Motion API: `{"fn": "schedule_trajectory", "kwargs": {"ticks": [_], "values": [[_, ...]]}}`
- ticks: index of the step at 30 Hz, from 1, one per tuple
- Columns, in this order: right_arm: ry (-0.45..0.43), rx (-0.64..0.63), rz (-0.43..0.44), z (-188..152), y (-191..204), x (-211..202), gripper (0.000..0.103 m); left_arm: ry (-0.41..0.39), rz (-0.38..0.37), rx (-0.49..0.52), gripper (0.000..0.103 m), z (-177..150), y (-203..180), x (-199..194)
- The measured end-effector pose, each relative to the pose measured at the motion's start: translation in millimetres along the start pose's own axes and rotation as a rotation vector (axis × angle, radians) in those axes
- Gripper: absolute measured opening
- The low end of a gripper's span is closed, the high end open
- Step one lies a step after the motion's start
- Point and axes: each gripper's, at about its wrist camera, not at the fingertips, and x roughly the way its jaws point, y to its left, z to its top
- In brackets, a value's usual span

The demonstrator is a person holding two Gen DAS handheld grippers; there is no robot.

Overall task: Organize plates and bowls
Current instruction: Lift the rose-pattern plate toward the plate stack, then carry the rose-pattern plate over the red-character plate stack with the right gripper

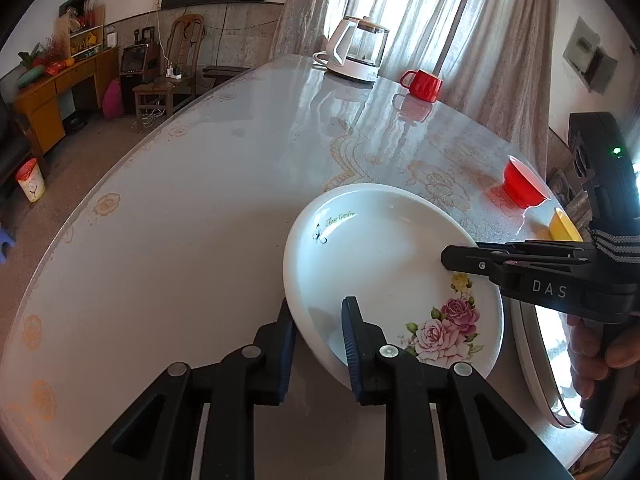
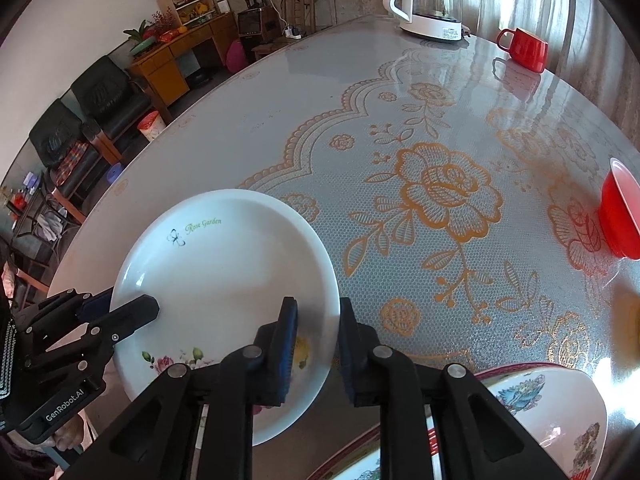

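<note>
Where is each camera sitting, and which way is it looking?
Left wrist: sits on the left gripper, looking down its fingers at the white rose-painted plate; the right gripper and a hand show.
Right wrist: sits on the right gripper, looking down at that plate; the left gripper shows.
Both share the plate, white kettle, red mug and red bowl.

The right claw (image 2: pixel 318 322) straddles the right rim of a white rose-patterned plate (image 2: pixel 224 280), one pad over it, one outside. The left claw (image 2: pixel 120 308) grips the plate's left rim. A red bowl (image 2: pixel 620 216) sits well apart on the desk (image 2: pixel 280 100).
</note>
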Motion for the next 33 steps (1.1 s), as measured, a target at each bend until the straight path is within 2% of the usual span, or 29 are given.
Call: {"fn": "schedule_trajectory", "kwargs": {"ticks": [3,6,15,22,33], "values": [[-0.014,0.029,0.000,-3,-1,-4,0.012,-0.011,-0.026,-0.034,0.020,-4,9,-5],[-0.030,0.035,0.018,-7,0,-9,0.010,-0.016,-0.033,-0.036,0.019,-7,12,-7],[-0.043,0.059,0.041,-16,5,-16,0.008,-0.034,-0.025,-0.054,0.017,-12,14,-18],[-0.085,0.084,0.059,-18,6,-25,0.008,-0.068,-0.024,-0.043,0.016,-10,12,-30],[-0.183,0.168,0.090,-34,-10,-65,0.007,-0.119,-0.084,0.003,0.015,0,-8,-53]]}}
